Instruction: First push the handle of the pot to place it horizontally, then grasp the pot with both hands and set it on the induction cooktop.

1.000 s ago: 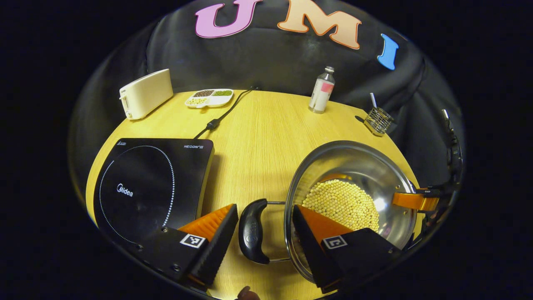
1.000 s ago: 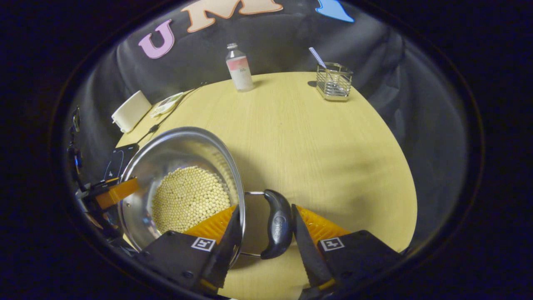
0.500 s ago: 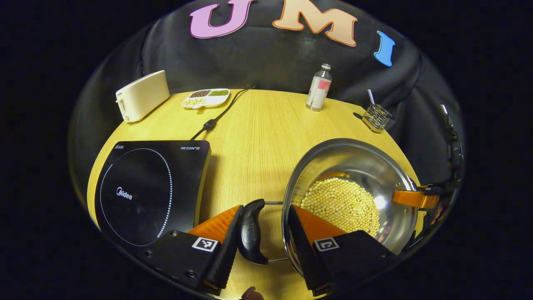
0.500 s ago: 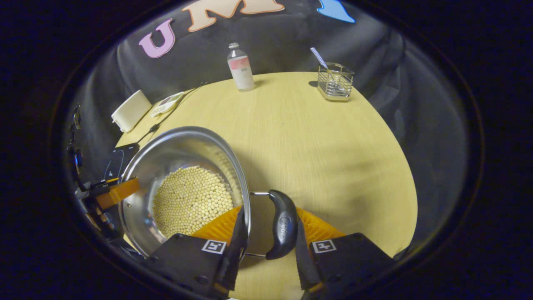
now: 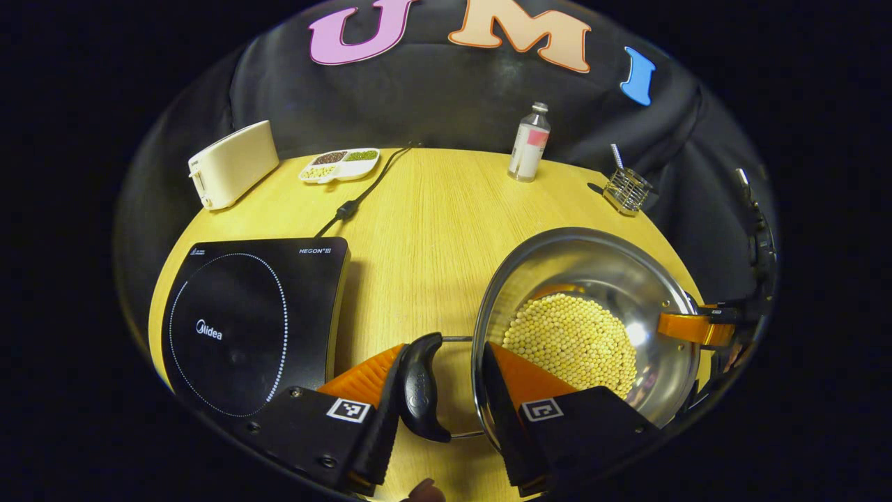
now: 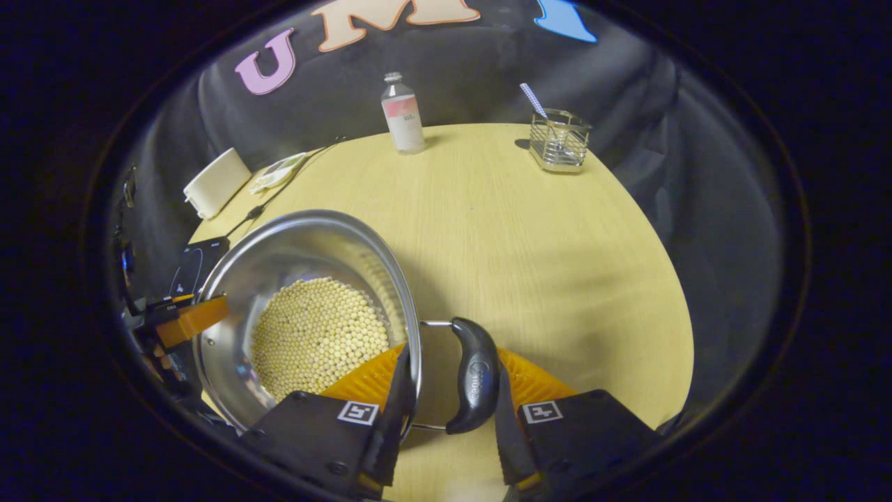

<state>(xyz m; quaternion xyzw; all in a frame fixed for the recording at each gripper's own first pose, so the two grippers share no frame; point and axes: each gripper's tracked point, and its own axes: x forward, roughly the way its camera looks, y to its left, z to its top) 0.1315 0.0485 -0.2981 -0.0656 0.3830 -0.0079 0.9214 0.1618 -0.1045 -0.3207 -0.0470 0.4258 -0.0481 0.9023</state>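
A steel pot holding yellow beans stands to the right of the black induction cooktop. Its two black handles lie level. My left gripper is shut on the near handle, with one finger outside it and the other inside the pot wall. In the right gripper view, my right gripper is shut the same way on the opposite handle of the pot. Each view shows the other gripper across the bowl. I cannot tell whether the pot is off the table.
A cream toaster, a divided dish of beans and the cooktop's cord lie at the back left. A bottle and a wire holder stand at the back right of the round wooden table.
Both grippers have closed from open onto the pot's two handles. The pot has stayed about where it was.
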